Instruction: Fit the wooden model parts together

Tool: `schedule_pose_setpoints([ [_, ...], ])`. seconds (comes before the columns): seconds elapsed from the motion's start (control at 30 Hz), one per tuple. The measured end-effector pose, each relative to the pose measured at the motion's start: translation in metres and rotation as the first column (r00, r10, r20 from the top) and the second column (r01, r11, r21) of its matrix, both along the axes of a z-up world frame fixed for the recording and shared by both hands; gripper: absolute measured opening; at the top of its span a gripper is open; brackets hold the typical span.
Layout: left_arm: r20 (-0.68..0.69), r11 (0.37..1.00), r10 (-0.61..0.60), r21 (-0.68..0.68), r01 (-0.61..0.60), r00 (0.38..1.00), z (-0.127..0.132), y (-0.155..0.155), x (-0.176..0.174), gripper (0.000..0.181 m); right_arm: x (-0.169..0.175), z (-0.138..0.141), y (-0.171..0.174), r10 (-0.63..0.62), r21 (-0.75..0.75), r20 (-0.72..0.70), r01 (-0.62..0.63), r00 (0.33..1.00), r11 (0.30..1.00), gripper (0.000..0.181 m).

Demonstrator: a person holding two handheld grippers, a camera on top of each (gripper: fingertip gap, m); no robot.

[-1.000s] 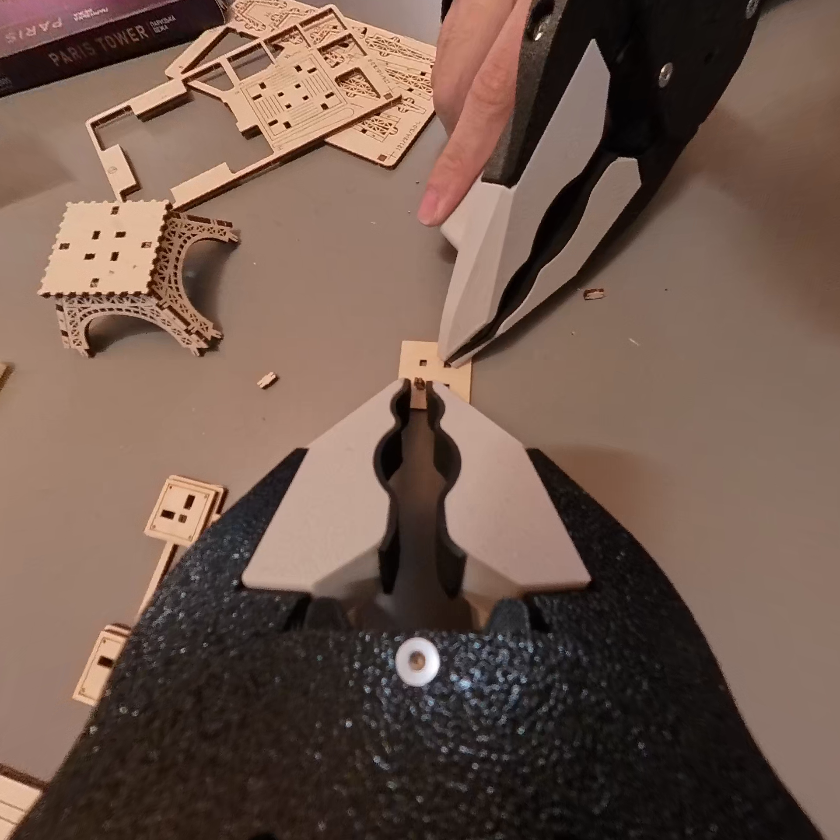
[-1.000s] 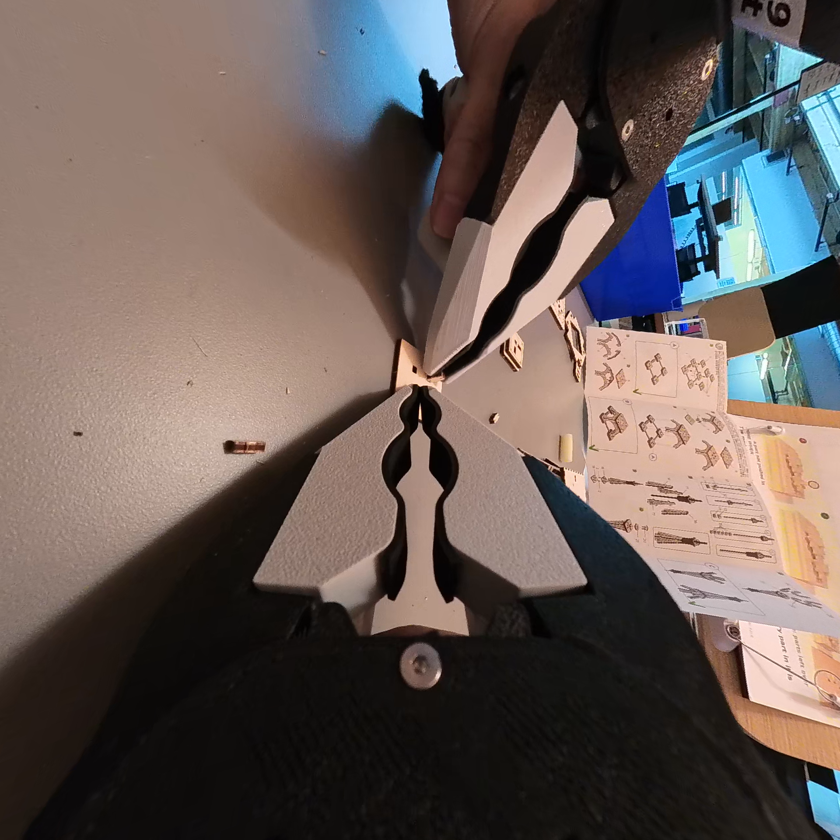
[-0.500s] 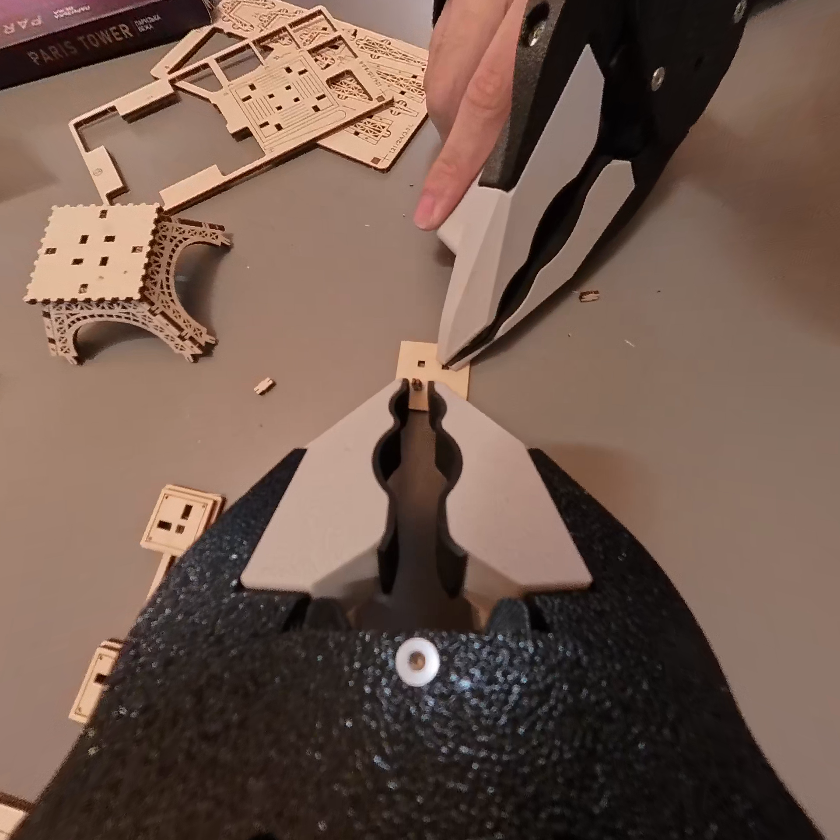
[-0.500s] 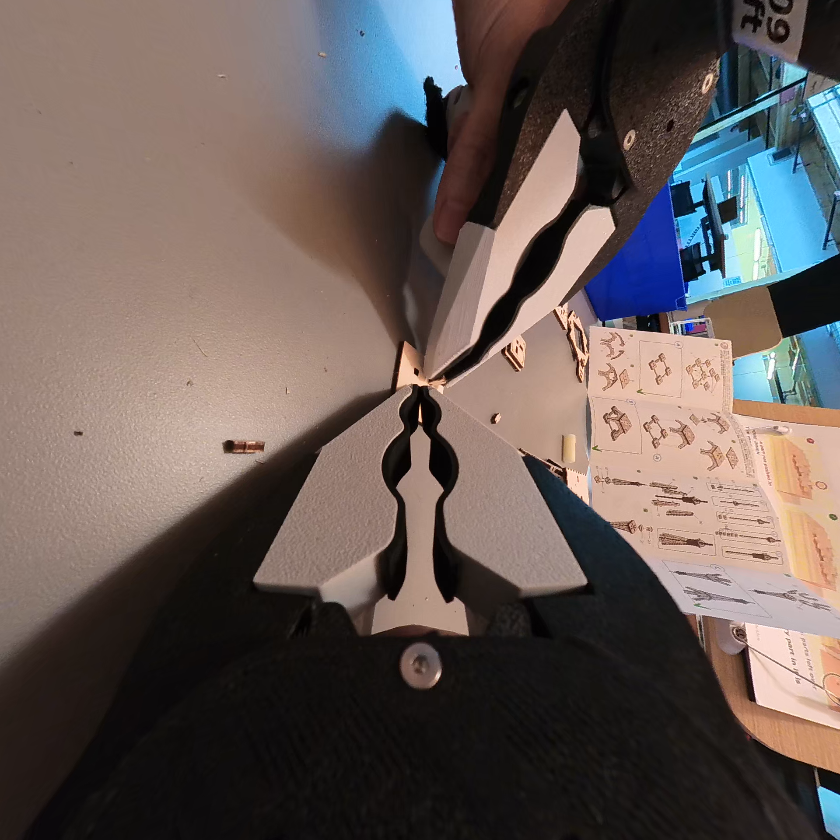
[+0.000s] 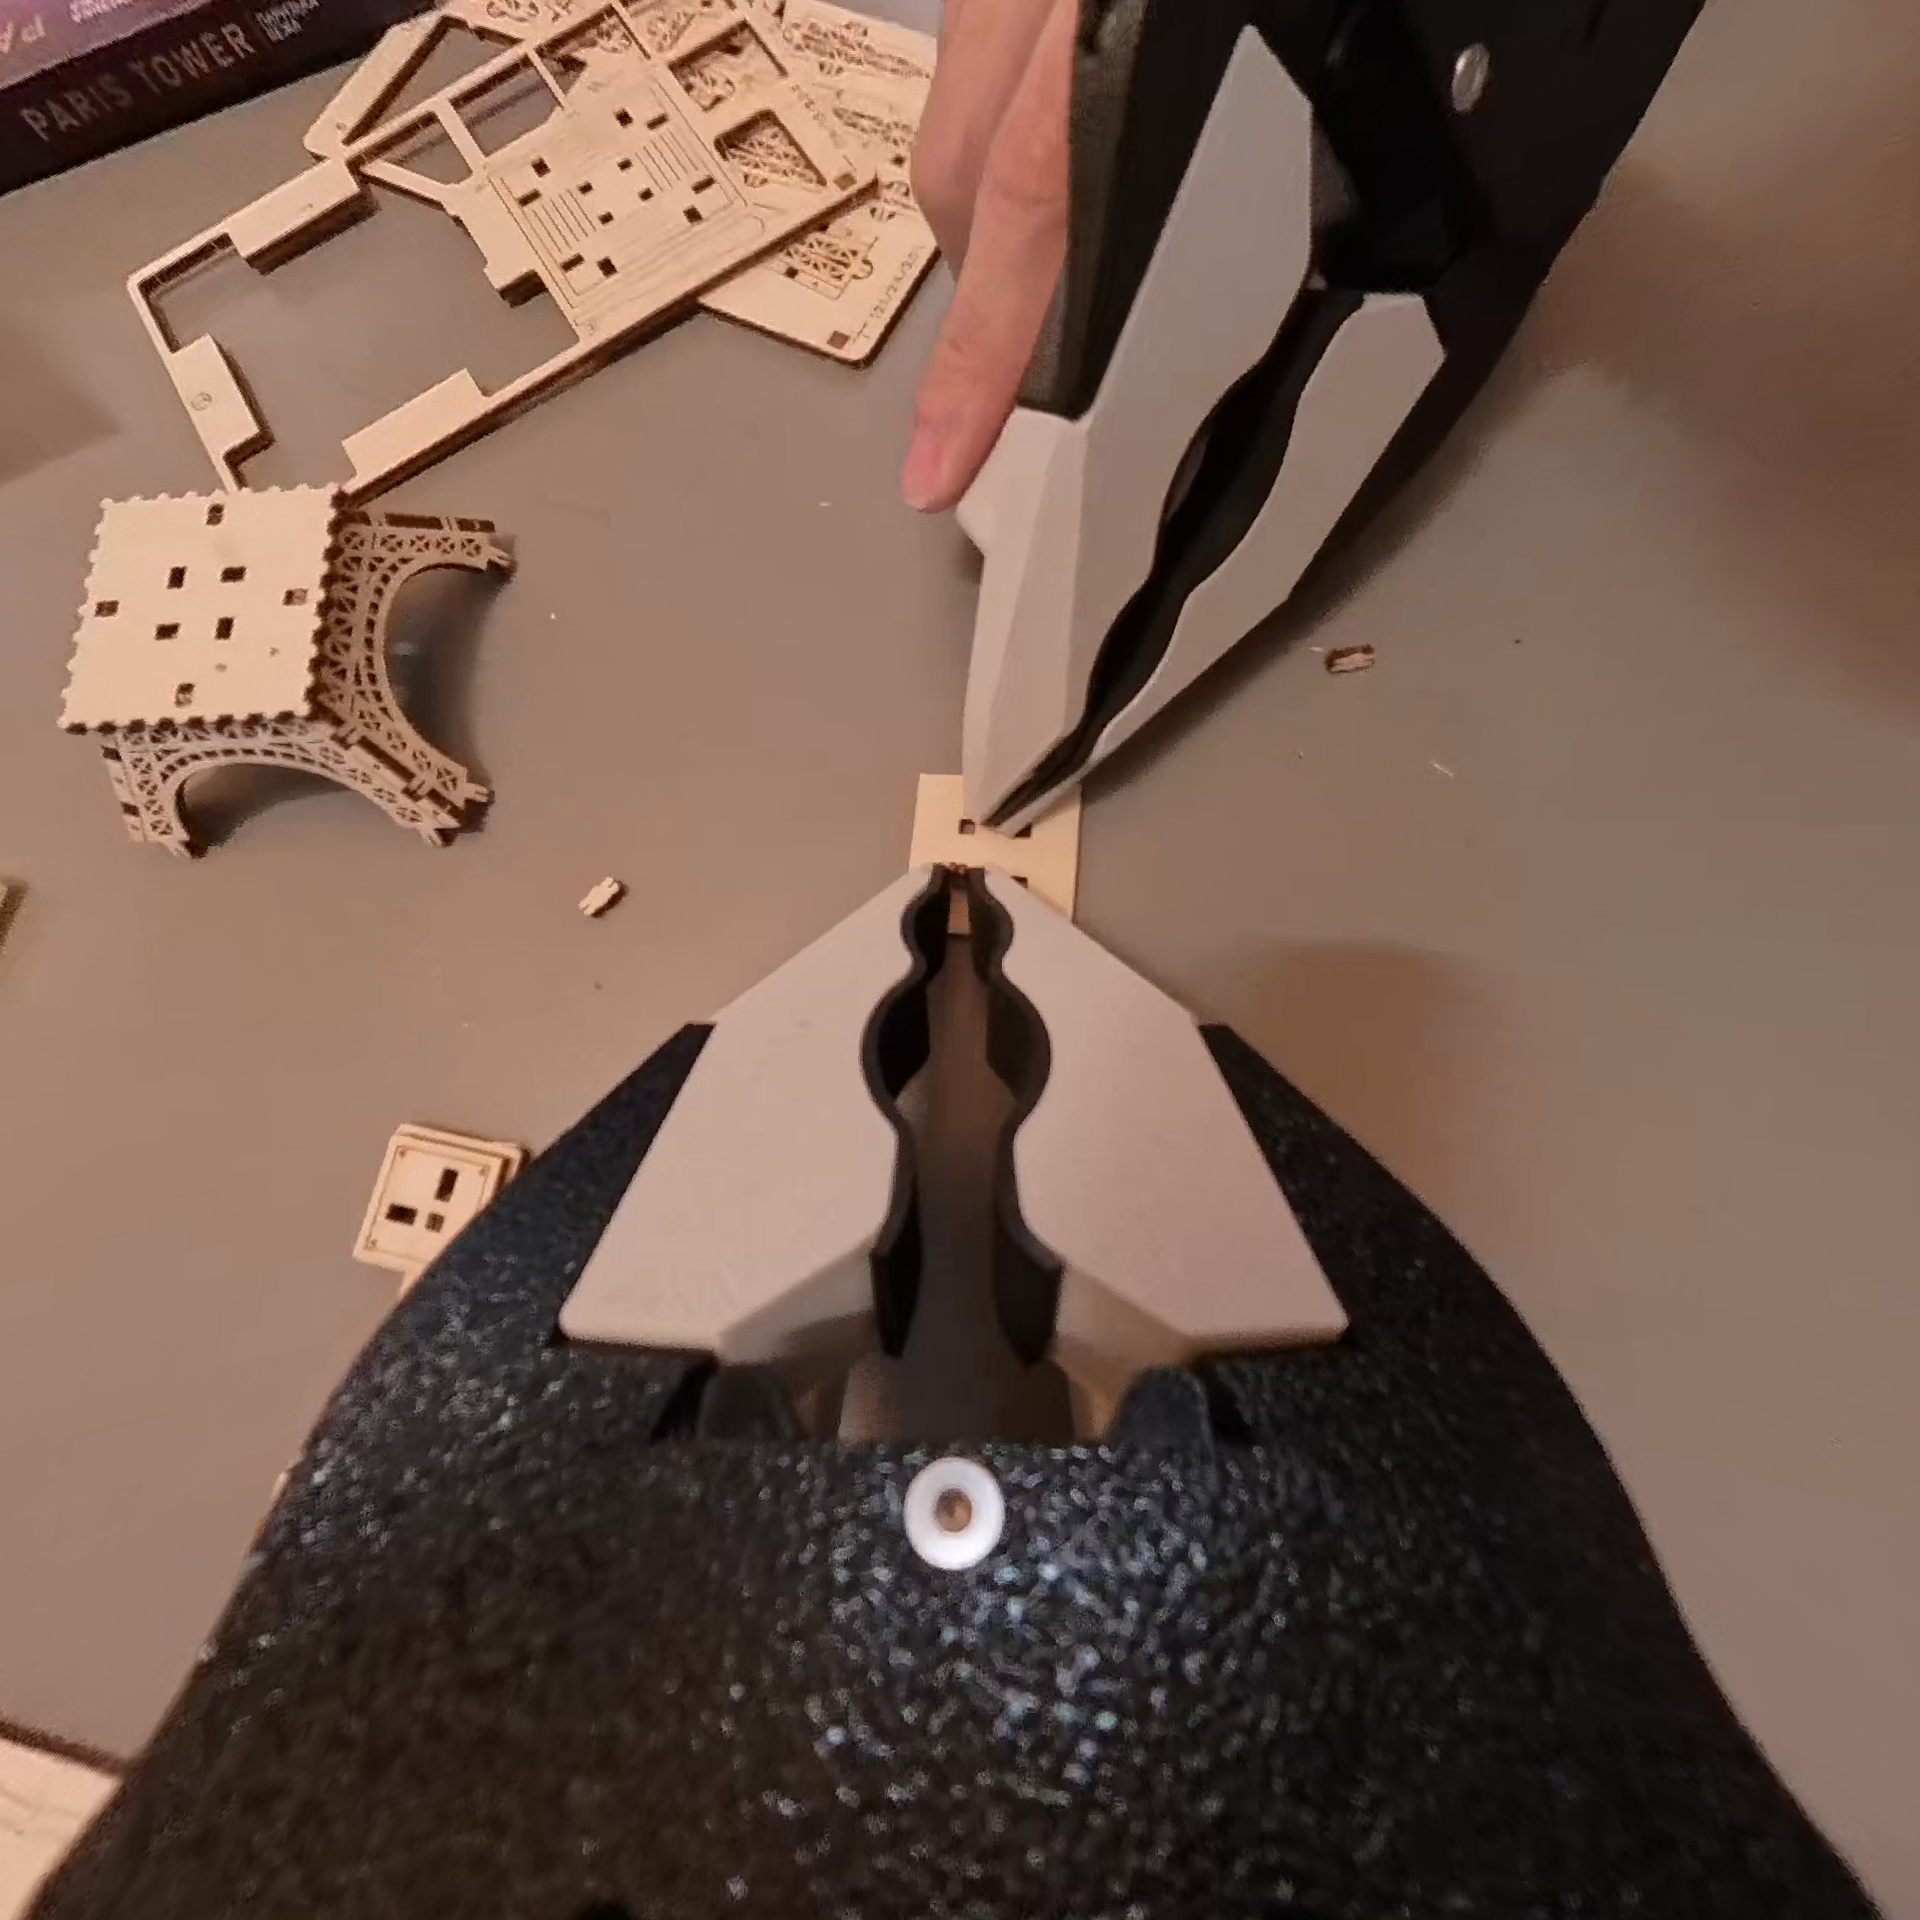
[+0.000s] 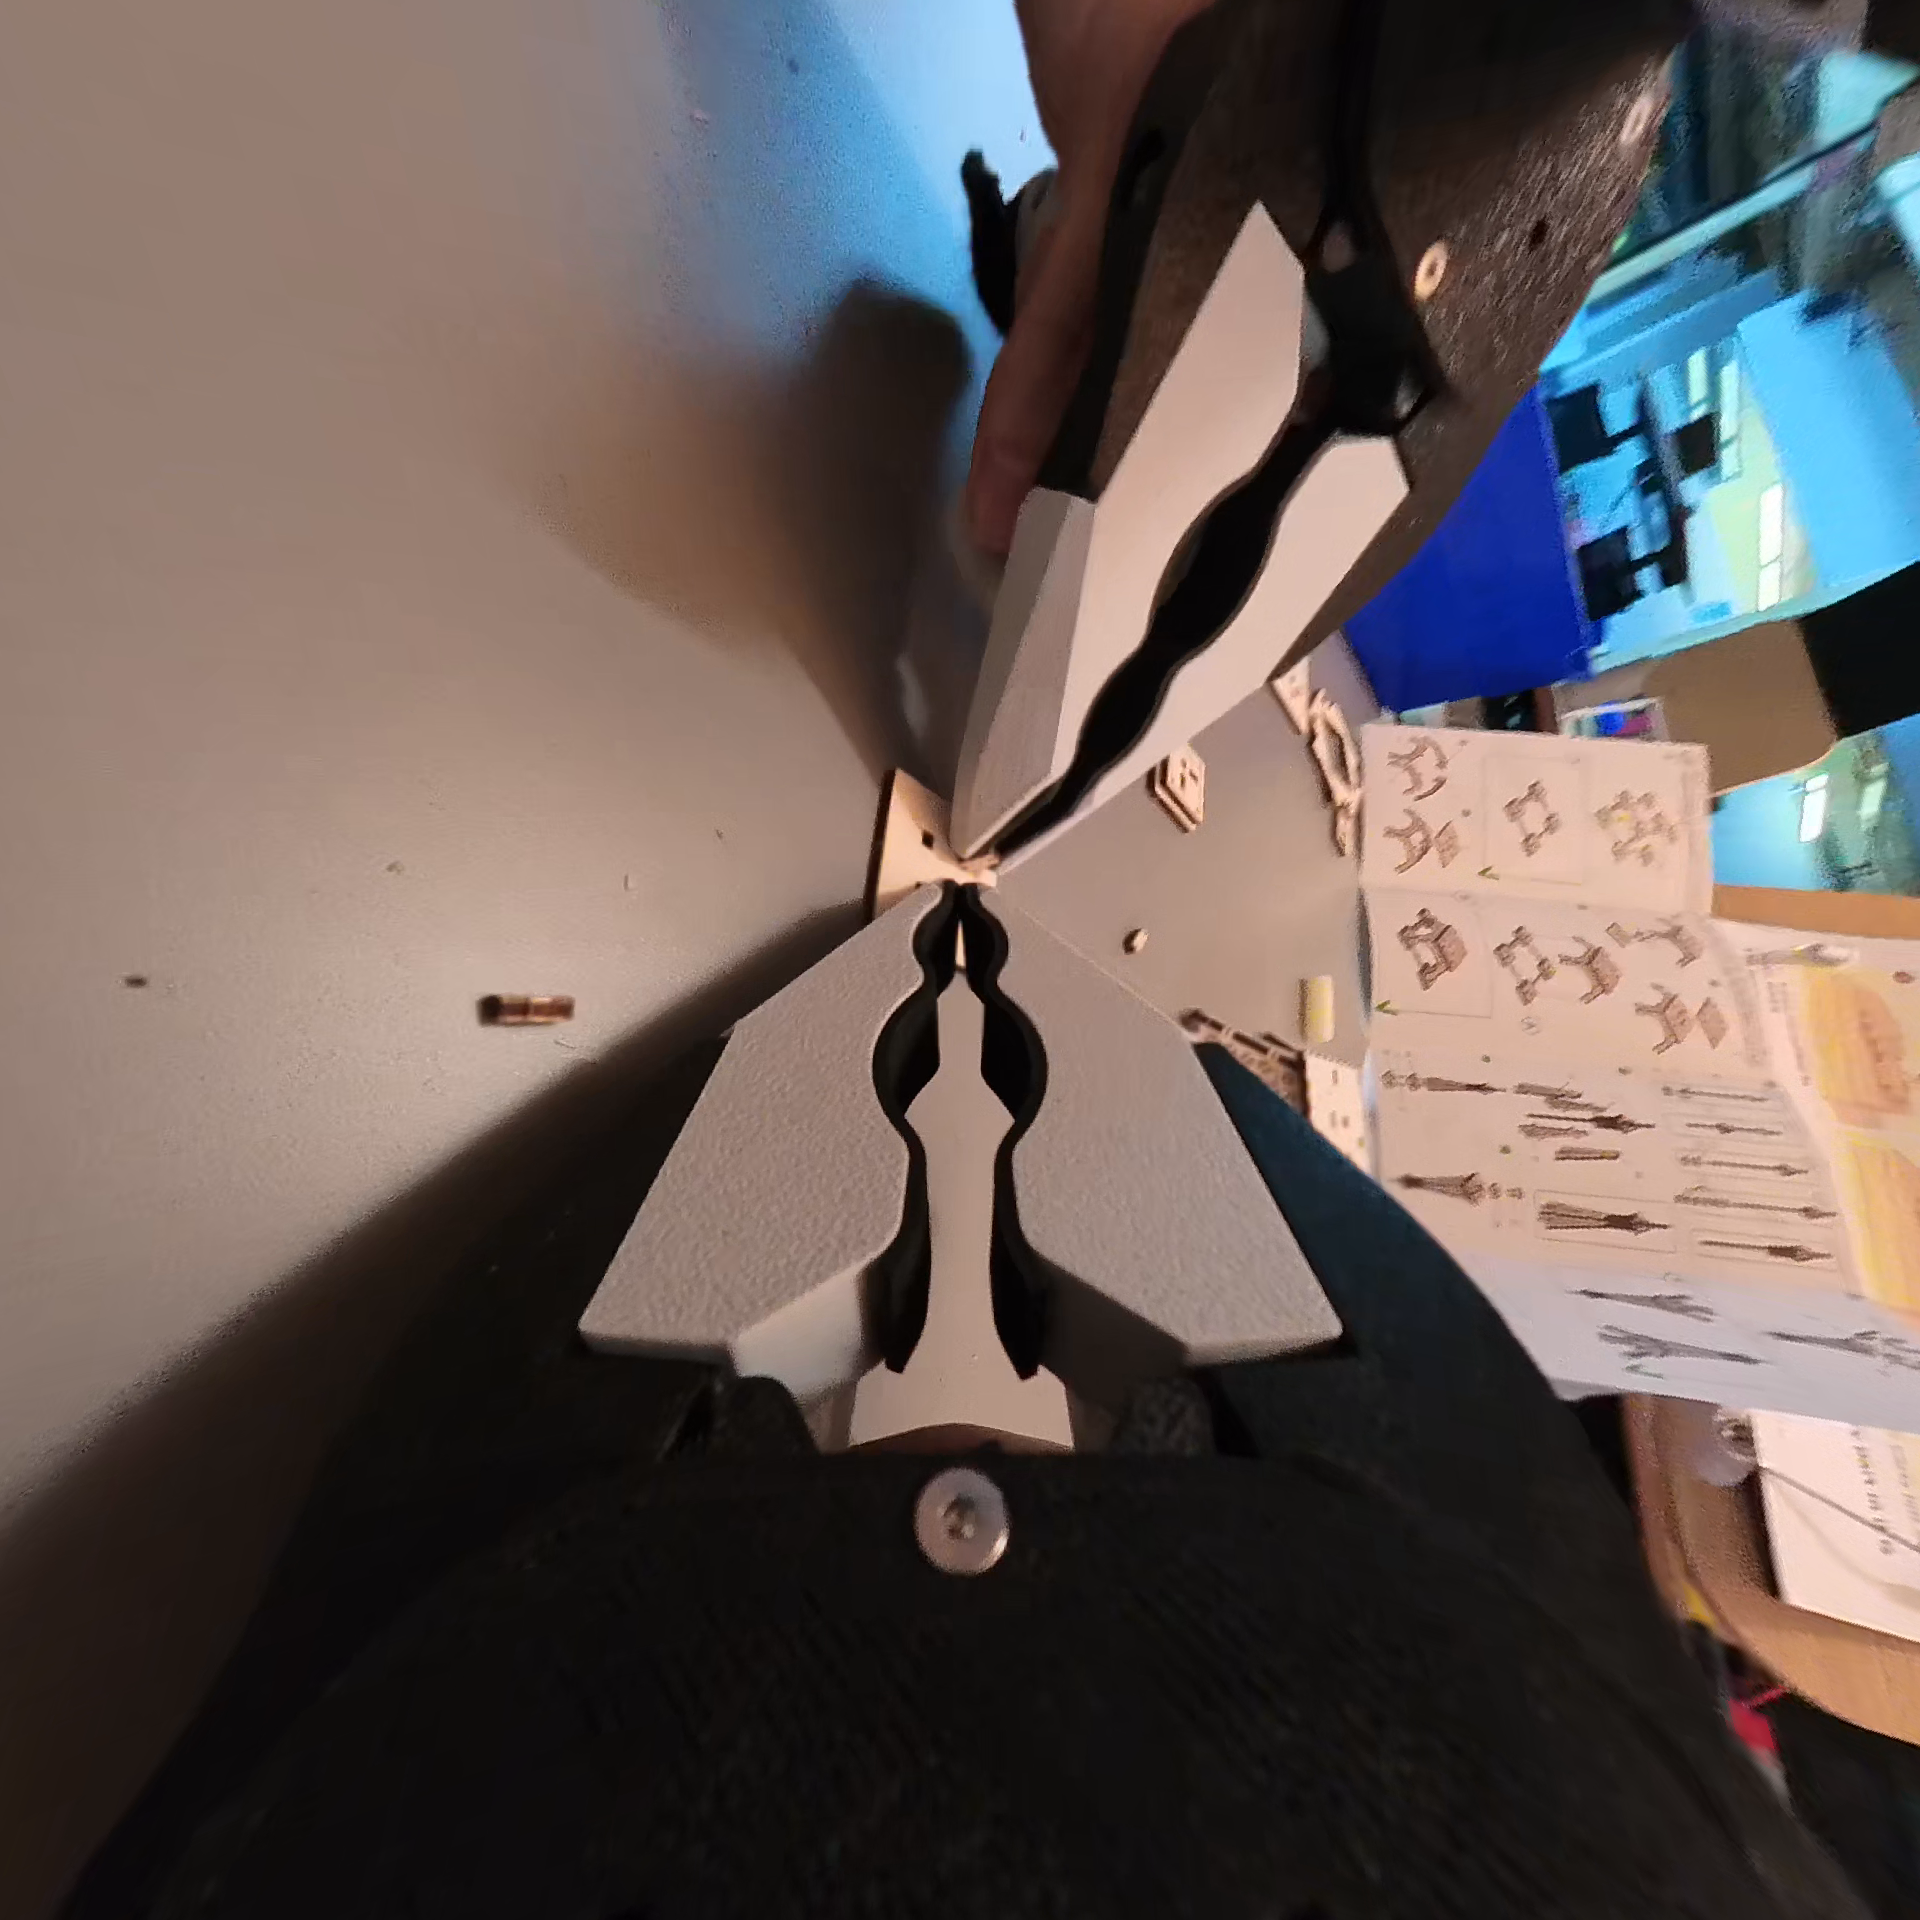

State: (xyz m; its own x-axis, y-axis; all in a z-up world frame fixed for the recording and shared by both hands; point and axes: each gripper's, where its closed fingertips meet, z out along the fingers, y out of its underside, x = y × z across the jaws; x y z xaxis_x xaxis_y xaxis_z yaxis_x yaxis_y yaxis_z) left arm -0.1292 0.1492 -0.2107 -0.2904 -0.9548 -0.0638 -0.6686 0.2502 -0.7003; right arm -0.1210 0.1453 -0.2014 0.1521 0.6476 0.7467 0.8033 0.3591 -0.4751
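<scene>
A small square wooden plate [image 5: 940, 821] with slots lies flat on the grey table. My left gripper [image 5: 961, 881] is shut on a tiny wooden peg [image 5: 962, 906] and holds it at the plate's near edge. My right gripper [image 5: 1003, 821] comes down from the upper right, is shut, and presses its tips on the plate. In the right wrist view, my right gripper [image 6: 961, 899] and my left gripper [image 6: 971, 850] meet tip to tip over the plate [image 6: 902, 842]. A hand [image 5: 987, 260] holds the right gripper.
An assembled wooden tower base [image 5: 260, 665] stands at the left. Cut-out wooden sheets [image 5: 582, 197] and a dark box [image 5: 135, 94] lie behind it. Small square parts [image 5: 436, 1195] and loose pegs [image 5: 601, 896] lie on the table. Instruction sheets [image 6: 1538, 987] lie at the right. Only a small space, under 4 cm, lies between the two pairs of fingers.
Both grippers stay shut at the plate. The views have shifted only slightly, and the right wrist view is now a little blurred.
</scene>
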Motion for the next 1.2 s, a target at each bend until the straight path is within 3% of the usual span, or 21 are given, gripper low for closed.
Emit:
schedule_pose_setpoints([
  [0.1, -0.068, 0.999, 0.003, 0.038, 0.0, 0.998, -0.0002, -0.0005, 0.0001, 0.001, 0.001, -0.0012, 0.0003, -0.01, -0.059, -0.017, 0.009, 1.0, 0.998, 0.0],
  [0.27, -0.154, 0.998, -0.004, 0.061, 0.013, 0.988, -0.0008, -0.001, -0.0004, 0.001, 0.0009, -0.0017, -0.0003, -0.004, -0.023, 0.003, 0.004, 1.0, 1.0, 0.0],
  [0.43, -0.188, 1.0, 0.002, 0.0, -0.002, 0.982, -0.0011, -0.0014, -0.0011, 0.001, 0.0011, -0.0022, -0.0004, -0.005, -0.028, -0.001, 0.005, 1.0, 1.0, 0.0],
  [0.8, -0.24, 1.0, 0.003, -0.004, -0.004, 0.971, -0.0017, -0.0015, -0.0015, 0.001, 0.001, -0.0034, -0.0008, -0.005, -0.043, -0.007, 0.005, 1.0, 0.999, 0.0],
  [1.2, -0.085, 1.0, 0.03, 0.011, -0.03, 0.996, -0.0007, -0.0015, -0.0012, 0.002, -0.0003, -0.0045, -0.0012, -0.006, -0.033, -0.005, 0.006, 1.0, 0.999, 0.0],
])
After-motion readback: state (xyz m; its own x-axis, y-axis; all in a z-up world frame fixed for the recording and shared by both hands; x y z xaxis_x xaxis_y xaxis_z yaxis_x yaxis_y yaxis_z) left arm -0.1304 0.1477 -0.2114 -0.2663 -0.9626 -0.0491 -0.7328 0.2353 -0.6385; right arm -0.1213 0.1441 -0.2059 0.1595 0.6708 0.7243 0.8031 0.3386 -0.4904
